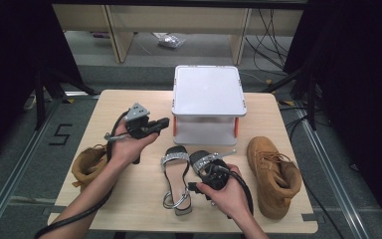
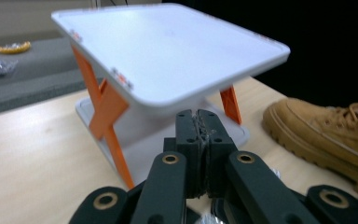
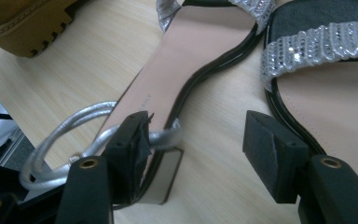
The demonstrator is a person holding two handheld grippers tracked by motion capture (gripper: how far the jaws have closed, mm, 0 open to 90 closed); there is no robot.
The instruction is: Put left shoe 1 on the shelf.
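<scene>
On the light wooden table point(image 1: 129, 199) I see a white two-level stand with orange legs point(image 1: 208, 89) at the back. My left gripper point(image 1: 163, 122) is closed and empty, just before the stand. My right gripper point(image 3: 193, 140) is wide open between the two black sandals with glittery silver straps point(image 1: 176, 177), holding nothing. A tan suede boot point(image 1: 273, 174) lies at each side.

Grey floor point(image 1: 25, 164), pale wooden shelving point(image 1: 124, 30) behind, black curtains point(image 1: 10, 50), loose cables point(image 1: 273, 35)
</scene>
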